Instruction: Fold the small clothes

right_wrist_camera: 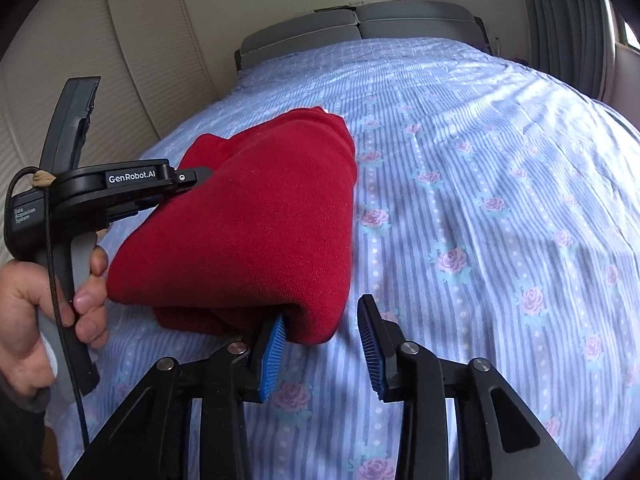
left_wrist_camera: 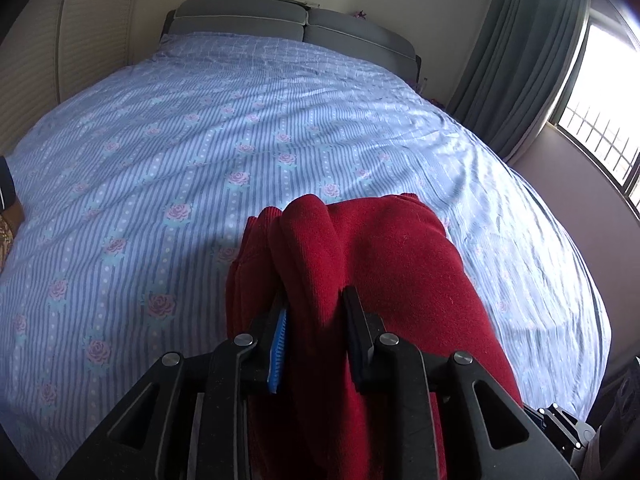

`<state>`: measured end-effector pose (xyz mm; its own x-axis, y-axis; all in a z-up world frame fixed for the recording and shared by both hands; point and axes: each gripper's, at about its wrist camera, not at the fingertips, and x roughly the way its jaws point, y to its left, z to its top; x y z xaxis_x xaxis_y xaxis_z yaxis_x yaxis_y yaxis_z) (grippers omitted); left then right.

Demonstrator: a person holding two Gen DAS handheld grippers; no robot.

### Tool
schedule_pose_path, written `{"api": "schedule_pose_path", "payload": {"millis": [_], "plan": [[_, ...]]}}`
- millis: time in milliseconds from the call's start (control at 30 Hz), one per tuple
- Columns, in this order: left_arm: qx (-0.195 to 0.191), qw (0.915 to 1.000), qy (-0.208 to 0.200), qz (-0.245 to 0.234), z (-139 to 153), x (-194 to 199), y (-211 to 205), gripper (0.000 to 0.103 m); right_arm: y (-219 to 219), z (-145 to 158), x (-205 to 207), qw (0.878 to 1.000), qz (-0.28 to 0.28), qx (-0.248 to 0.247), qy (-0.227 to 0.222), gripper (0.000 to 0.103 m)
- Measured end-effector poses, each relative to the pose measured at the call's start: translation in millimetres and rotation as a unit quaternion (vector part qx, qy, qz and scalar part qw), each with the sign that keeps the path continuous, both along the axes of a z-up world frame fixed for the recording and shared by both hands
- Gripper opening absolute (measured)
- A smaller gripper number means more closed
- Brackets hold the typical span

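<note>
A folded dark red knit garment is held up over the bed; it also fills the lower middle of the left wrist view. My left gripper is shut on a thick fold of it and also shows at the left of the right wrist view, gripping the garment's left edge. My right gripper is open, its left blue pad touching the garment's lower right corner, nothing between the fingers.
The bed sheet is blue striped with pink roses. A grey headboard stands at the far end. Grey curtains and a window are to the right. A beige wall panel is to the left.
</note>
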<state>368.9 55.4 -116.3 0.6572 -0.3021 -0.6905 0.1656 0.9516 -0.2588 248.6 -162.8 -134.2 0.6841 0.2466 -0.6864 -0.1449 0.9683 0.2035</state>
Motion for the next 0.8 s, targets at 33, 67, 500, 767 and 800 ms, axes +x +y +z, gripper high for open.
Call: {"api": "schedule_pose_path", "payload": {"millis": [33, 67, 500, 767, 800], "plan": [[-0.001, 1.0, -0.002, -0.005, 5.4, -6.3, 1.0, 0.026, 0.8, 4.3, -4.7, 1.0, 0.0, -0.01, -0.008, 0.042], [-0.002, 0.9999, -0.004, -0.01, 10.2, -13.8, 2.0, 0.026, 0.8, 8.4, -9.1, 1.0, 0.0, -0.017, -0.014, 0.043], [-0.057, 0.997, 0.042, -0.031, -3.3, -77.6, 14.7, 0.03, -0.1, 18.4, -21.8, 0.998, 0.02, -0.05, -0.034, 0.056], [-0.017, 0.9986, 0.024, -0.044, -12.9, -79.6, 5.2, 0.024, 5.1, 2.2, -1.4, 0.998, 0.037, -0.04, -0.012, 0.022], [-0.005, 0.9988, 0.019, -0.046, -14.2, -79.2, 3.0, 0.024, 4.6, 2.0, -1.8, 0.998, 0.036, -0.04, -0.015, 0.02]]}}
